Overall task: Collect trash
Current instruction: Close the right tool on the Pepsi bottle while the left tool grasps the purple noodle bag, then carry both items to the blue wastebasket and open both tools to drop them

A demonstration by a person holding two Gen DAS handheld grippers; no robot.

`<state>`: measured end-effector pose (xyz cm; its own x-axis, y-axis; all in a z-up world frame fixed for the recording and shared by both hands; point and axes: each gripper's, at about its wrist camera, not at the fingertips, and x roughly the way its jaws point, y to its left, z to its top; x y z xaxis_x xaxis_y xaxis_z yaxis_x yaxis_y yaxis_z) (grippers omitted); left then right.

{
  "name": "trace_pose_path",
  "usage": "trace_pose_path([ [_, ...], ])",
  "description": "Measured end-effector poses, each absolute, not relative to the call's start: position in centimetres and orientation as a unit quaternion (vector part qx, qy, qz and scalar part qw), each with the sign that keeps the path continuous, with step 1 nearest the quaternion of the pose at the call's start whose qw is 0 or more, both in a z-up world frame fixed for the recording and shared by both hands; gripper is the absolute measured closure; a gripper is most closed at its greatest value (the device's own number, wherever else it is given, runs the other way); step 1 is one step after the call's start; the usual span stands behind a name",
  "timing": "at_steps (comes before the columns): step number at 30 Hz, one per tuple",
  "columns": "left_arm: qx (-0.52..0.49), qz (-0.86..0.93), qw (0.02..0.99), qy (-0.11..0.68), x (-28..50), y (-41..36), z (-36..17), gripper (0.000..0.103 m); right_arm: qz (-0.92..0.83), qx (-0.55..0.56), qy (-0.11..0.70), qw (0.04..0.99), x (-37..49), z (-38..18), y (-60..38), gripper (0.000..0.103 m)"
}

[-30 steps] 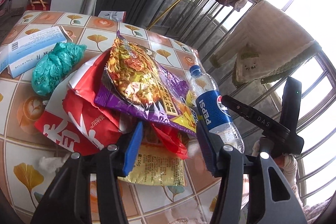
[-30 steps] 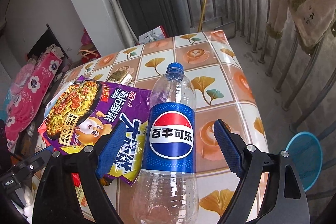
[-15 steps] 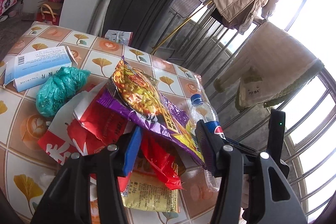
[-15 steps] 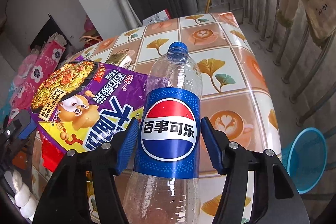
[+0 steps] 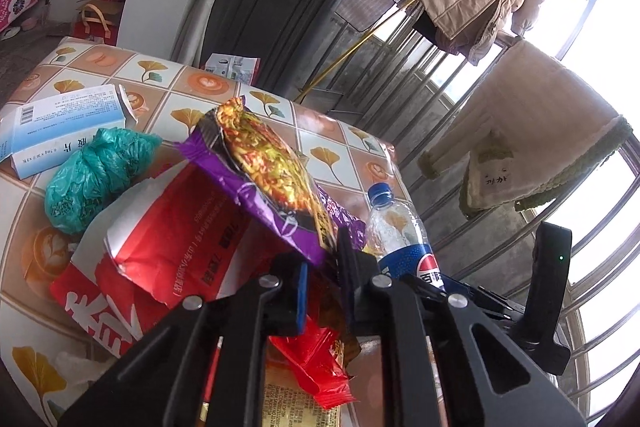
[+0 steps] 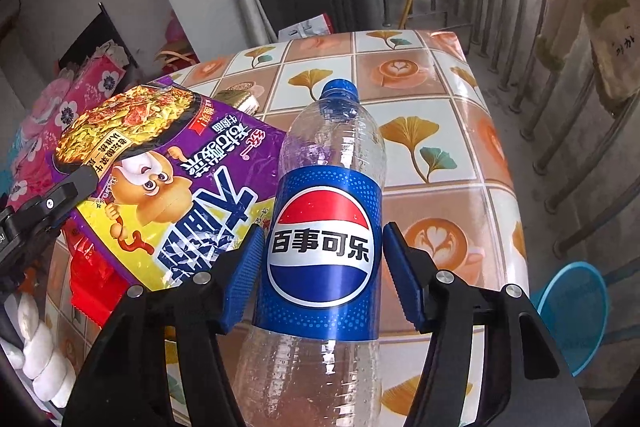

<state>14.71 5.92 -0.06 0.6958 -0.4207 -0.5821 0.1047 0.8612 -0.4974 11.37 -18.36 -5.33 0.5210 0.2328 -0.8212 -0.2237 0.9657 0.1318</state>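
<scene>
left gripper (image 5: 324, 291) now clamps purple noodle packet (image 5: 264, 163) — right gripper (image 6: 324, 275) has pinched pepsi bottle (image 6: 324, 251).

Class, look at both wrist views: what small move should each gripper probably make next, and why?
Probably lift both. The left gripper is shut on the purple noodle packet, and the right gripper is shut on the Pepsi bottle, so both seem ready to leave the table.
</scene>
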Motion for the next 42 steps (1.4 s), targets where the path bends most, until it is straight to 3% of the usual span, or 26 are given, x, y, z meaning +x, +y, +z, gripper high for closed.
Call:
trace_pose_path([
  [3, -0.204, -0.157, 0.903, 0.344, 14.5, 5.4, 0.7, 0.101, 0.134, 0.011, 0.475, 0.870, 11.5, -5.2, -18.5, 0.048],
  [15, -0.203, -0.272, 0.883, 0.325, 13.9, 2.2, 5.0, 0.103, 0.119, 0.054, 0.426, 0.895, 8.3, 0.4, -22.8, 0.049],
  [26, -0.204, -0.454, 0.791, 0.356, 16.8, -11.9, 8.6, 0.103, 0.015, 0.097, 0.407, 0.908, 3.9, 6.0, -36.0, 0.049],
  [30, -0.189, -0.497, 0.730, 0.430, 19.7, -21.0, 5.9, 0.103, -0.025, 0.158, 0.428, 0.890, 2.8, 4.4, -41.9, 0.048],
  [42, -0.116, -0.455, 0.615, 0.634, 21.5, -44.0, -11.1, 0.103, -0.119, 0.387, 0.484, 0.776, 1.7, -7.6, -57.3, 0.047],
])
